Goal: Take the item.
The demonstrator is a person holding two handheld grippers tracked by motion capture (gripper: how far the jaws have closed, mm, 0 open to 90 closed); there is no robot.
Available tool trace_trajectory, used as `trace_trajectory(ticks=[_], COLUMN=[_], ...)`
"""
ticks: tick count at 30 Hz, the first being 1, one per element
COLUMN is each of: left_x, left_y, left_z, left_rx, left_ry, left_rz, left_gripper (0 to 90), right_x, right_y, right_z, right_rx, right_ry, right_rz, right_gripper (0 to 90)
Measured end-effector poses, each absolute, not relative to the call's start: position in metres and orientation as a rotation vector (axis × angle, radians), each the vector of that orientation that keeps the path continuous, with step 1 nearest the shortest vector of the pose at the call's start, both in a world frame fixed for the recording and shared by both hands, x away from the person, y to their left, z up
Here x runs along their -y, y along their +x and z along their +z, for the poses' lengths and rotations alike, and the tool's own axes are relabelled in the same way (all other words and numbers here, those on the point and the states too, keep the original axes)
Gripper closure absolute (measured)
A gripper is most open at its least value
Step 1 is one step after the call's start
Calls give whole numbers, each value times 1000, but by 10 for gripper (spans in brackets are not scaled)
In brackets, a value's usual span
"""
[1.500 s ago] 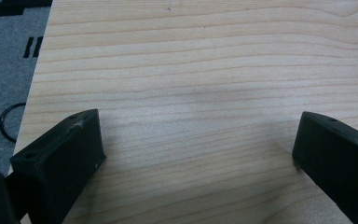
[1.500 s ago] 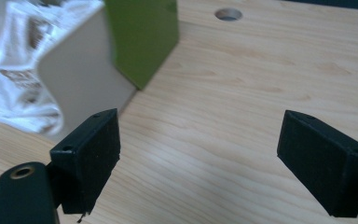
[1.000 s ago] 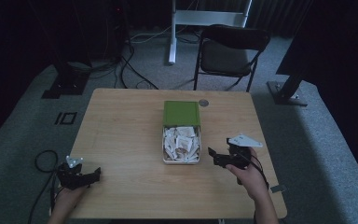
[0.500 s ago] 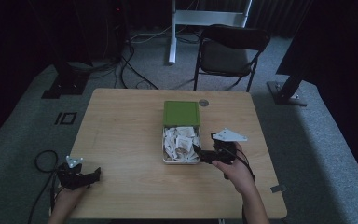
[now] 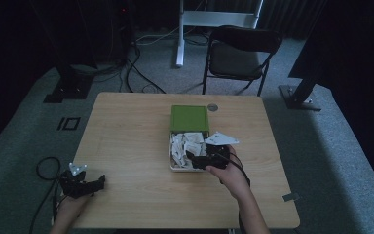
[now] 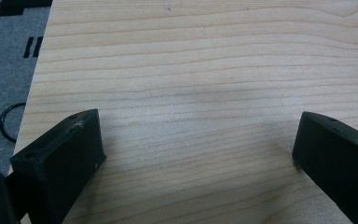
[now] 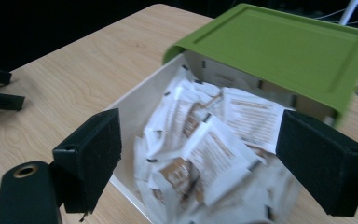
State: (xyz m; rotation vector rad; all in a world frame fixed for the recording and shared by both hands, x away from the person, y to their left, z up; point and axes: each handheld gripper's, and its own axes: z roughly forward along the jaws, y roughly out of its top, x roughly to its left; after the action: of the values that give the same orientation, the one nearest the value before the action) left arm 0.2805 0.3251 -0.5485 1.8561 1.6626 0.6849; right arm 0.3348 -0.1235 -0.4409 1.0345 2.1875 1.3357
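A white box (image 5: 172, 157) (image 7: 137, 101) full of white and brown paper packets (image 5: 185, 145) (image 7: 205, 144) sits mid-table, its green lid (image 5: 189, 118) (image 7: 279, 44) slid back over the far half. My right gripper (image 5: 194, 160) (image 7: 198, 156) hovers open over the box's near end, jaws wide on either side of the packets, nothing held. Near the table's front left corner my left gripper (image 5: 97, 183) (image 6: 198, 144) is open above bare wood.
The wooden table (image 5: 126, 131) has a small round grey disc (image 5: 213, 107) behind the box. A dark folding chair (image 5: 238, 51) stands beyond the far edge. Cables and stand feet lie on the grey carpet (image 5: 24, 126) around the table.
My right gripper has moved left from the table's right side to over the near end of the box. The left gripper has stayed put.
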Motion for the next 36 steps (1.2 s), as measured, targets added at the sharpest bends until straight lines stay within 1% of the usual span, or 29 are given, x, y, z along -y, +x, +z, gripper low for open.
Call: trace_trajectory(ticks=[10,16,17,19,20,22,23,24,25,26,28,29,31,33,35,36], left_x=[-326,-326,-326,-326,-326,-326,-326,-326,-326,-326,-326,-326,-326,-326,-326,-326], left_y=[280,280,280,280,280,280,280,280,280,280,280,280,280,280,280,280], left_z=[-549,-549,-549,-549,-549,-549,-549,-549,-549,-549,-549,-549,-549,-549,-549,-549], left_rx=[-1653,-1653,-1653,-1653,-1653,-1653,-1653,-1653,-1653,-1653,-1653,-1653,-1653,-1653,-1653,-1653], left_ry=[1861,1861,1861,1862,1861,1862,1862,1862,1862,1862,1862,1862,1862,1862,1863,1862], left_rz=[682,681,681,681,681,680,681,681,681,681,681,681,681,681,681,681], left_gripper=[26,26,26,26,26,26,26,26,26,26,26,26,26,26,26,26], right_x=[102,90,89,86,84,82,80,78,76,74,72,71,70,69,70,69], right_y=[346,351,353,356,357,359,360,361,362,363,365,366,369,371,373,373], right_z=[-449,-458,-460,-464,-466,-469,-471,-472,-473,-475,-479,-480,-482,-484,-485,-486], right_rx=[-2198,-2246,-2266,-2283,-2297,-2335,-2331,-2339,-2340,-2337,-2349,-2339,-2342,-2322,-2314,-2319], right_ry=[1065,1030,1023,1024,1040,1060,1059,1060,1071,1073,1100,1115,1115,1148,1174,1176], right_rz=[1331,1314,1320,1320,1309,1284,1282,1282,1281,1267,1255,1259,1230,1216,1221,1218], right_gripper=[142,148,180,201,248,262,326,346,339,377,378,400,417,483,512,513])
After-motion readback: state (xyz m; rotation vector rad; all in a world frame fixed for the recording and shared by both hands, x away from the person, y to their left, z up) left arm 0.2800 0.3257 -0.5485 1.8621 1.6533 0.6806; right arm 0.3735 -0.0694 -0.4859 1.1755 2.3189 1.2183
